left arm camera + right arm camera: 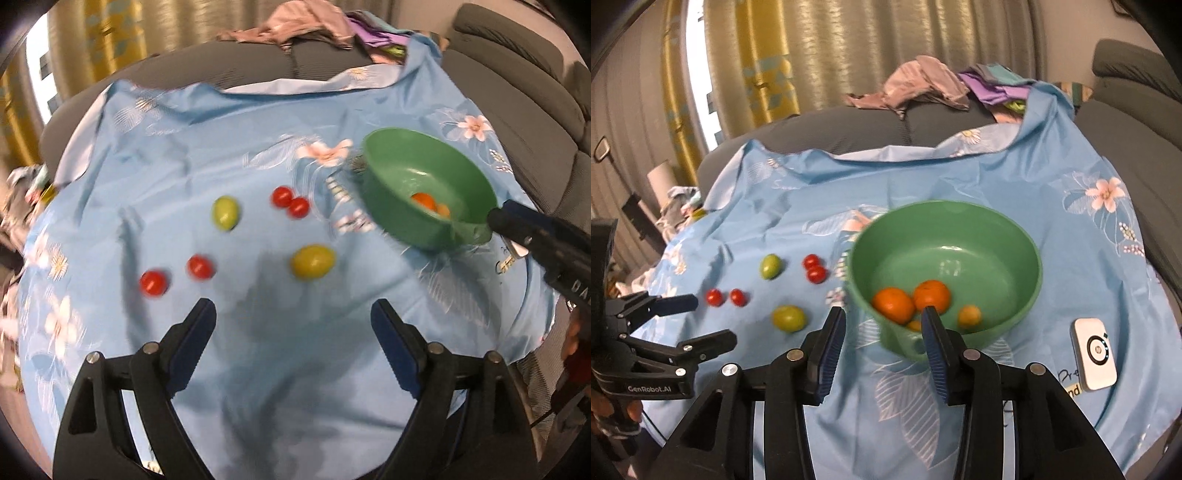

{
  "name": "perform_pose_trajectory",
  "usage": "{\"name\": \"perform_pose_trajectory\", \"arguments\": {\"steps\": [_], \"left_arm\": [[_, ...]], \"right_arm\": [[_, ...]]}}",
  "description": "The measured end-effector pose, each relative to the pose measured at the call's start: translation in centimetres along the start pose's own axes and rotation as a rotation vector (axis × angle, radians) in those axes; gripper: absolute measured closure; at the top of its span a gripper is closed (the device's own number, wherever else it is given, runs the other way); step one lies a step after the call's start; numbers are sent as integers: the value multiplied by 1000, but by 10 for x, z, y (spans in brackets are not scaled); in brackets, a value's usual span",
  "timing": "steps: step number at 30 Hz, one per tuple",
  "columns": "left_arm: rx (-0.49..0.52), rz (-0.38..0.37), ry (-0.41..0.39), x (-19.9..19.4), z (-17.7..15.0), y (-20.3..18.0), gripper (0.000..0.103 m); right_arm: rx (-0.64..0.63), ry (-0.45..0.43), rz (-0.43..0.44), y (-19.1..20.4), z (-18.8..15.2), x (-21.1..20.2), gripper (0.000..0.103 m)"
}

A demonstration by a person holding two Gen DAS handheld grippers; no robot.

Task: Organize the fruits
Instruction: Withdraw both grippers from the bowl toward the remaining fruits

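The left claw (293,317) hangs wide open and empty, with four red tomatoes (284,196) and two yellow-green fruits (313,261) loose on the blue cloth (240,147) just ahead of its tips. The right claw (883,322) is partly open, its jaws astride the near rim of the green bowl (945,221); the pictures leave unclear whether the pads touch it. A nudge there could tip the light bowl, and round fruit may roll on the slack cloth. The bowl holds two oranges (893,304) and two smaller orange fruits (969,315).

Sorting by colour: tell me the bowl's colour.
The bowl is plain green, clearest in the right wrist view.
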State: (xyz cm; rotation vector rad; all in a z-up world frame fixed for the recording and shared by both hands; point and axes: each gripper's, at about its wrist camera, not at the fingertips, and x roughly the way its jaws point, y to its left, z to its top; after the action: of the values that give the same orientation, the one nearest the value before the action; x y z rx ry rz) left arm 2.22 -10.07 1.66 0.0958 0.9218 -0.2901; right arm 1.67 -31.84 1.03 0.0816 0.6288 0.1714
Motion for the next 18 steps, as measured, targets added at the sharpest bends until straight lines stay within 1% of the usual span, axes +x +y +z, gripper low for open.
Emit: {"name": "perform_pose_trajectory", "arguments": {"steps": [5, 11, 18], "left_arm": [[-67, 12, 13, -12, -25, 24, 17], [-140, 23, -5, -28, -43, 48, 17], [-169, 14, -6, -33, -56, 62, 17]], "right_arm": [[-48, 1, 22, 22, -1, -6, 60], [-98, 11, 47, 48, -3, -8, 60], [-145, 29, 57, 71, -3, -5, 60]]}}
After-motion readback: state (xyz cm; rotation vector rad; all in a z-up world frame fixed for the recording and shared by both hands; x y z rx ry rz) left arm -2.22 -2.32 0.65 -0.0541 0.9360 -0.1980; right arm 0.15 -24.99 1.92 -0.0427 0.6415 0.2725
